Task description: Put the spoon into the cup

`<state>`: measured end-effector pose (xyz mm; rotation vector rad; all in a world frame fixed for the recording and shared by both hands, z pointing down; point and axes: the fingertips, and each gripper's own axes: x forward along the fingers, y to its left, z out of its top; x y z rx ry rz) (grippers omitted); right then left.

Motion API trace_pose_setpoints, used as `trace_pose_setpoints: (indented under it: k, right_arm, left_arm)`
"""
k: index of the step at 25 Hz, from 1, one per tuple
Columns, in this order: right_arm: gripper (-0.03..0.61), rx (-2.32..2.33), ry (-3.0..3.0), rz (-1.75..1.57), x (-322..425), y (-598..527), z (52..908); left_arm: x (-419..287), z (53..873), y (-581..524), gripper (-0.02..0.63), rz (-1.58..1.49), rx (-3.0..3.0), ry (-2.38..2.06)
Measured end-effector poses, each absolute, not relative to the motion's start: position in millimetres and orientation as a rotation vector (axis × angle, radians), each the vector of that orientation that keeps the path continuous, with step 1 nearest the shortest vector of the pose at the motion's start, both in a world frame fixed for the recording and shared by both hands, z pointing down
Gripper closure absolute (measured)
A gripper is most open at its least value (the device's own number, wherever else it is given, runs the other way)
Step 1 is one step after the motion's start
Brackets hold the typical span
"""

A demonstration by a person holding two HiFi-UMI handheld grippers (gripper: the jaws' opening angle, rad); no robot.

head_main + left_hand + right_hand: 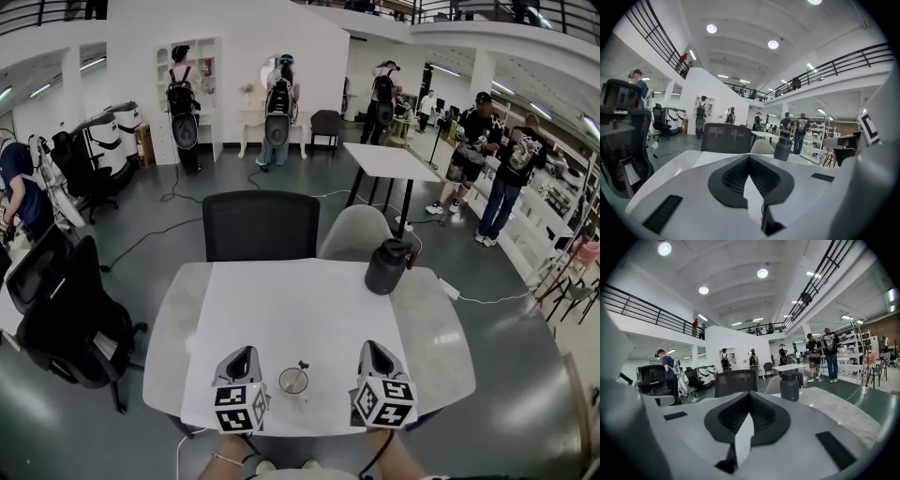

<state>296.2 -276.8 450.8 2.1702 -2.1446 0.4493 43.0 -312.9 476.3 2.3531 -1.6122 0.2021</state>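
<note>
— Where is the cup to be found?
— The cup [293,382], of clear glass, is seen on the white sheet [300,300] at the 6 o'clock edge of the table [169,328]. The spoon [302,365] appears to be stood in it, with its handle leaned out over the rim toward 1 o'clock.
— And how are the grippers held?
— The left gripper [246,351] is held at the cup's 9 o'clock and the right gripper [368,345] at its 3 o'clock, each just beside the cup and apart from it. In the left gripper view the jaws are seen closed together at the tips, with nothing clamped between them. The same is shown in the right gripper view.
— What else is set there?
— A dark jug [389,266] is placed at the table's 1 o'clock, near the far edge. A black chair [261,225] is drawn up at 12 o'clock.
</note>
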Motion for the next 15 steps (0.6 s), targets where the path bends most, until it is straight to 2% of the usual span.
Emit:
trace_pose_setpoints:
  k: [15]
  right_arm:
    - [0.547, 2.163, -2.122, 0.455, 303.9, -272.3, 457.4]
  left_arm:
    - [43.7, 480.0, -314.6, 0.595, 0.221, 2.351, -1.612]
